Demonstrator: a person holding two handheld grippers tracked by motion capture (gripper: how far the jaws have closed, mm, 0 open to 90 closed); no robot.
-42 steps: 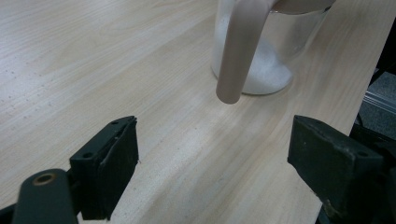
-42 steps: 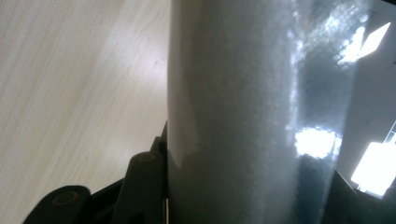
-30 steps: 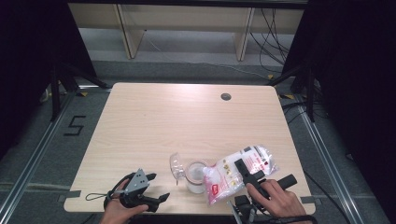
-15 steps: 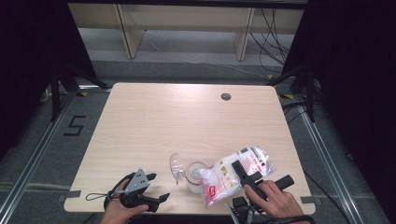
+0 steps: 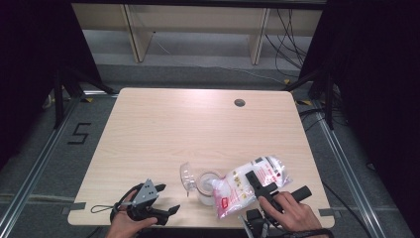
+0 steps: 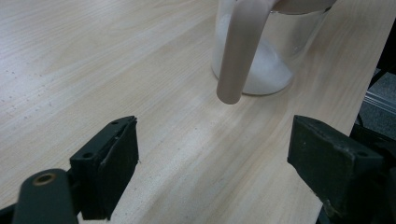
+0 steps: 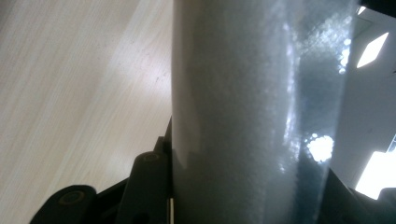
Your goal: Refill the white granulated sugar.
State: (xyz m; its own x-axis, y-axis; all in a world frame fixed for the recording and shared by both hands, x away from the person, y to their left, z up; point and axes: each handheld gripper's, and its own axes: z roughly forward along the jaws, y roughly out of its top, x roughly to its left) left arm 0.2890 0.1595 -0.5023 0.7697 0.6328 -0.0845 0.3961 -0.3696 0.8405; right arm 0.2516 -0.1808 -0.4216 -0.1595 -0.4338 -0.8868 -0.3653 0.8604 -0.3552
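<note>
A clear bag of white grains with a pink label (image 5: 245,182) is tilted, its lower corner over the mouth of a glass jar (image 5: 207,187). My right gripper (image 5: 262,186) is shut on the bag's middle. In the right gripper view the bag (image 7: 252,107) stands between the black jaws of that gripper (image 7: 247,196). White grains lie in the bottom of the jar (image 6: 275,60), and a pale bar (image 6: 240,51) hangs from its rim. My left gripper (image 5: 171,198) rests open near the front left edge, apart from the jar; nothing is between its jaws in the left gripper view (image 6: 212,158).
A clear lid (image 5: 187,176) lies against the jar's left side. The wooden table (image 5: 198,129) has a round cable hole (image 5: 239,102) at the back right. Its front edge runs just below both hands. Shelving stands beyond the far edge.
The bag's lower end has swung a little to the left, closer over the jar. The left gripper has stayed where it was.
</note>
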